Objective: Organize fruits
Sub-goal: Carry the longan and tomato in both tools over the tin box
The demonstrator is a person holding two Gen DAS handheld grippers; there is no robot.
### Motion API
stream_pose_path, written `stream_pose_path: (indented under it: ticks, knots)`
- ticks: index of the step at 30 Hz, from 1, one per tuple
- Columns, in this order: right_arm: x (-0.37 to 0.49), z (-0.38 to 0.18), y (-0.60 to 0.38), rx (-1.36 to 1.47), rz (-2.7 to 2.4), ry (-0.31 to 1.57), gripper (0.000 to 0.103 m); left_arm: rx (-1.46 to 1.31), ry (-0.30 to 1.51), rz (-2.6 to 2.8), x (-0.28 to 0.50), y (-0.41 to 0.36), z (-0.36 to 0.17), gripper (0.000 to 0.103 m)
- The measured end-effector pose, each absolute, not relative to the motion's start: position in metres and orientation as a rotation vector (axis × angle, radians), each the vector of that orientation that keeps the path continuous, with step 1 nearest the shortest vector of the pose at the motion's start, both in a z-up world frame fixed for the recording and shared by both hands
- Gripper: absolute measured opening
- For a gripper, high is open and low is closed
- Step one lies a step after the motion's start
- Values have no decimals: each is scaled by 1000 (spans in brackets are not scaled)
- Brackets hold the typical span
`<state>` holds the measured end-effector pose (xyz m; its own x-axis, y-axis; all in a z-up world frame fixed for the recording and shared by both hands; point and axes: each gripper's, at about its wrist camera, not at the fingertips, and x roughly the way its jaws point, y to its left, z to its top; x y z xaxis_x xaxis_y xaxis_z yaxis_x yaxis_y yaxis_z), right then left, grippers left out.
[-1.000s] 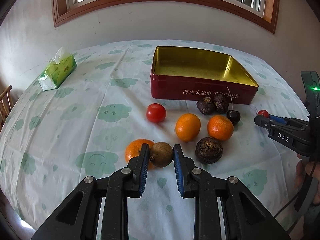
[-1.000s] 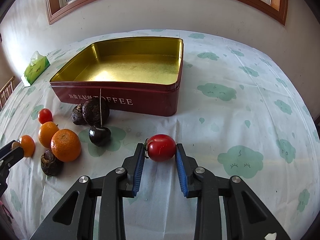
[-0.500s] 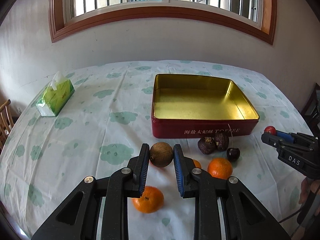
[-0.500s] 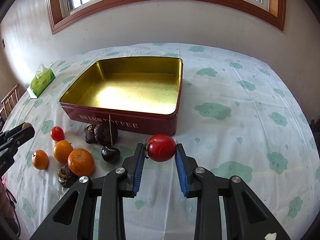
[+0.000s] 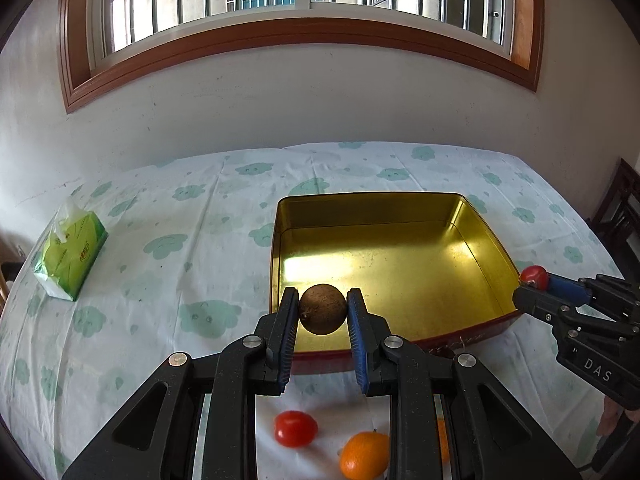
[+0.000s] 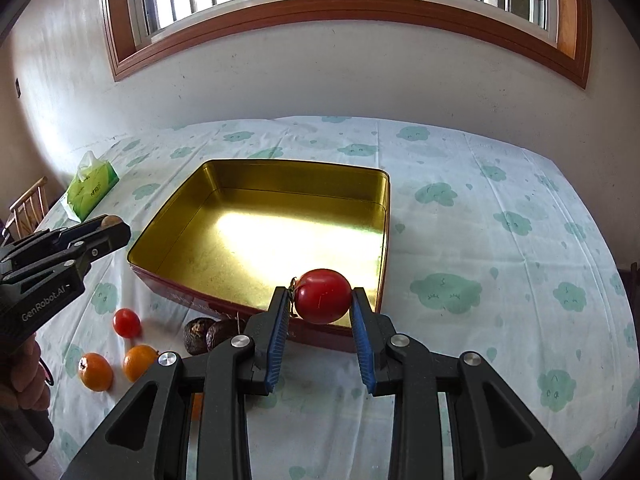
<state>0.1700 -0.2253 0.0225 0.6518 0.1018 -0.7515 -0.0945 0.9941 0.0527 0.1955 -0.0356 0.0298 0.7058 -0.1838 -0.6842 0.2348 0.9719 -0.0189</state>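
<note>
**Both fruits lifted to the tin**

Since the earlier frames both grippers have risen from the cloth [image 5: 168,248] to the tin [image 5: 400,200]. Left gripper [image 5: 322,312] clamps a brown fruit [image 5: 322,309] over its near edge; right gripper [image 6: 322,300] clamps a tomato [image 6: 323,295] at its near corner.

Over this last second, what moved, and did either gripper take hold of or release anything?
Both grippers rose from the tablecloth toward the tin. The left gripper carried its brown round fruit to the tin's near edge; the right gripper did the same with its red tomato. Nothing was newly grasped or released. The tin, the tissue pack and the fruit left on the cloth kept their places.
</note>
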Motion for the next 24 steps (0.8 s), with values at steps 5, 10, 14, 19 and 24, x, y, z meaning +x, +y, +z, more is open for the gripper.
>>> stream_pose_path:
  ticks: [5, 10, 14, 19, 24]
  knots:
    - [189, 13, -222, 16, 119, 873, 29, 101, 781, -252, 216, -48, 20, 25]
    - [201, 1, -219, 9, 124, 896, 29, 100, 816, -256, 228, -52, 8, 25]
    - [207, -5, -219, 8, 129, 911, 29, 99, 842, -252, 234, -53, -1, 25]
    - [209, -11, -217, 2, 127, 927, 29, 99, 863, -244, 237, -53, -8, 25]
    - [208, -16, -221, 11, 112, 936, 29, 94, 885, -244, 237, -54, -14, 25]
